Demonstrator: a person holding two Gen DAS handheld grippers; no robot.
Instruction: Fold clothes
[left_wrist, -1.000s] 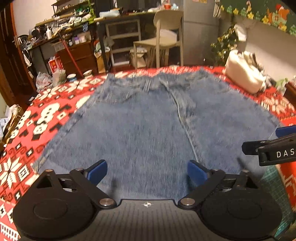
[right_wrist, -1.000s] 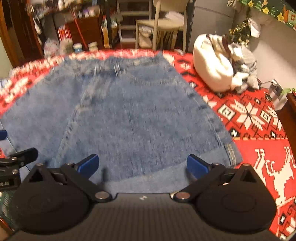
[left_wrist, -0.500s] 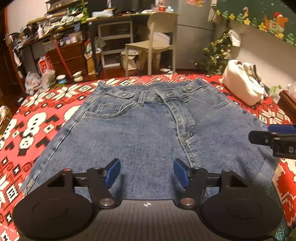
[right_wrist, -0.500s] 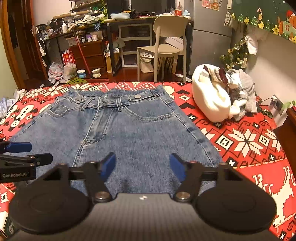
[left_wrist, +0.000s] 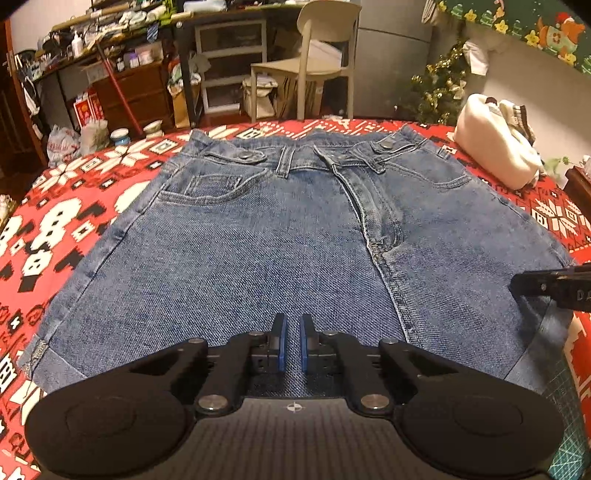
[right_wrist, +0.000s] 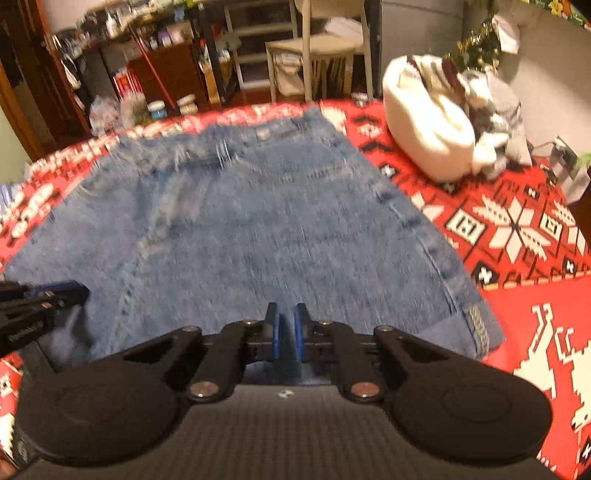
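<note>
Blue jeans (left_wrist: 280, 236) lie flat on the red patterned cloth (left_wrist: 55, 229), waistband at the far side and near edge under both grippers. My left gripper (left_wrist: 291, 341) is over the near edge left of the centre seam, its blue pads (left_wrist: 282, 343) almost together with denim pinched between them. The right wrist view is blurred by motion. There my right gripper (right_wrist: 285, 334) sits at the near edge of the jeans (right_wrist: 266, 229), pads close together on denim. Each gripper shows in the other's view: right gripper (left_wrist: 554, 290), left gripper (right_wrist: 40, 299).
A white bundle of clothes (left_wrist: 495, 147) lies at the far right on the cloth, also in the right wrist view as the clothes bundle (right_wrist: 443, 125). Beyond the far edge stand a chair (left_wrist: 314, 59), drawers, shelves and floor clutter. A small Christmas tree (left_wrist: 439, 85) is by the wall.
Both grippers went from wide open to nearly closed on the jeans' near edge. The views pulled back and rose, so the whole waistband now shows.
</note>
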